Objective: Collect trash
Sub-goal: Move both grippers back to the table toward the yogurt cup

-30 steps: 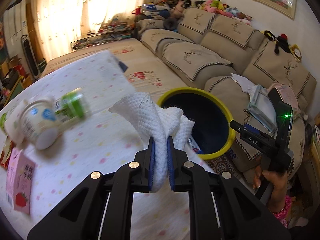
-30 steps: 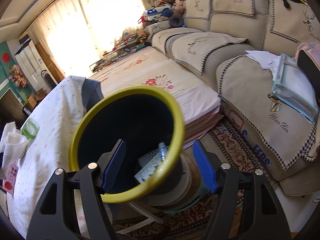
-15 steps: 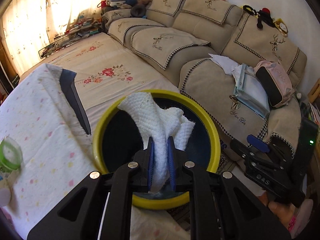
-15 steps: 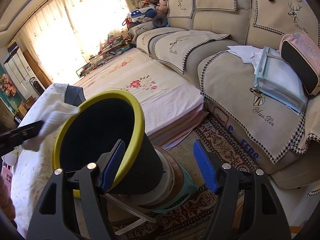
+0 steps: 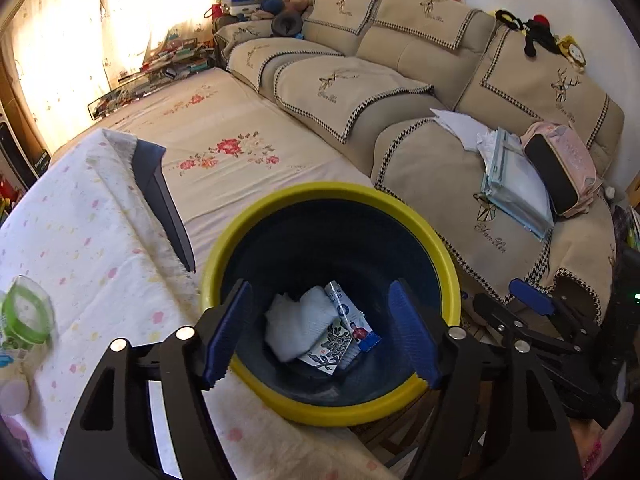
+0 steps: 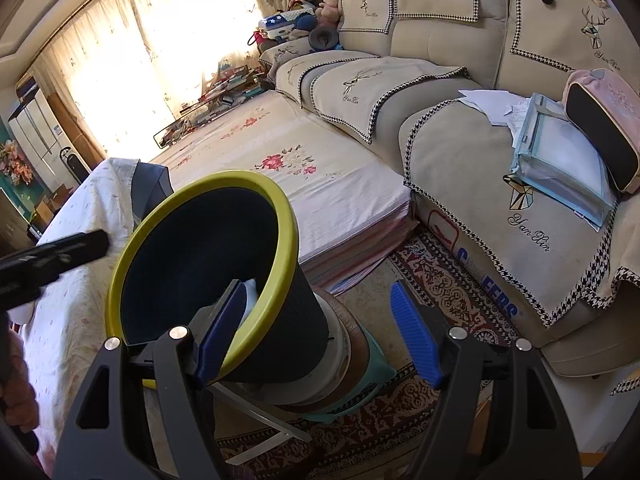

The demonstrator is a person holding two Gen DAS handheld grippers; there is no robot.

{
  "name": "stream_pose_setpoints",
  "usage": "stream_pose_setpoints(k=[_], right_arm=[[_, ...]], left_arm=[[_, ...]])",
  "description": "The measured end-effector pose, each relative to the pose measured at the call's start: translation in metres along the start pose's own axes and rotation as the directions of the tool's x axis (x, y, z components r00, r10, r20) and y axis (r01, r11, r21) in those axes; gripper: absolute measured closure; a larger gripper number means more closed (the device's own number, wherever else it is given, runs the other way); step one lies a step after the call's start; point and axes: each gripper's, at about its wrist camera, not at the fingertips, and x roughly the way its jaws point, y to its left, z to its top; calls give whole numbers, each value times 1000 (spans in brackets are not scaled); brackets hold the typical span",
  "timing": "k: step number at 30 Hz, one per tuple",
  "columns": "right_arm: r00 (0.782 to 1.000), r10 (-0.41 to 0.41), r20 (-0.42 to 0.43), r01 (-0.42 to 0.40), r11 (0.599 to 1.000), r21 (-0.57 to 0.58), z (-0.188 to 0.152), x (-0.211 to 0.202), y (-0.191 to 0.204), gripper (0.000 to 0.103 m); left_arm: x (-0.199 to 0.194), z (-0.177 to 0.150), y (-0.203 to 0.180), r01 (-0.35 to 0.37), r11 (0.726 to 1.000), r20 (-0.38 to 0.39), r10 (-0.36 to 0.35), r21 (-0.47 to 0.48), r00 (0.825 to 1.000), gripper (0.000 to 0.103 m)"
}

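A dark bin with a yellow rim (image 5: 432, 236) stands beside the table; it also shows in the right wrist view (image 6: 286, 216). A white crumpled tissue (image 5: 300, 322) lies inside it on printed wrappers (image 5: 344, 340). My left gripper (image 5: 320, 332) is open and empty, right above the bin mouth. My right gripper (image 6: 316, 332) is open and empty, level with the bin's right side, its left finger (image 6: 224, 328) in front of the rim. The right gripper also shows in the left wrist view (image 5: 532, 312), and a left finger in the right wrist view (image 6: 52, 254).
The table with a dotted white cloth (image 5: 80, 240) holds a green-lidded cup (image 5: 26, 312) at its left. The bin stands on a stool (image 6: 360, 372) over a patterned rug (image 6: 444, 292). A low floral mattress (image 5: 240, 148) and a beige sofa (image 5: 440, 80) lie behind.
My left gripper carried the tissue from over the table to above the bin, opened, and the tissue dropped into the bin. My right gripper drew back slightly to the bin's right.
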Motion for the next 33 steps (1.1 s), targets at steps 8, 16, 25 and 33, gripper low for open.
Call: stream_pose_setpoints(k=[8, 16, 25, 33], right_arm=[[1000, 1, -9, -1, 999, -38, -2, -1, 18, 32], [999, 31, -25, -34, 990, -136, -7, -3, 66, 32], [986, 155, -54, -164, 936, -311, -18, -14, 172, 32], [951, 290, -107, -304, 817, -489, -37, -27, 286, 32]], left_arm=[[-69, -21, 33, -4, 998, 104, 10, -60, 995, 26], [-155, -78, 104, -48, 978, 203, 90, -205, 975, 14], [-244, -144, 209, -236, 905, 253, 336, -355, 907, 10], [-273, -195, 305, -291, 819, 245, 452, -494, 858, 8]])
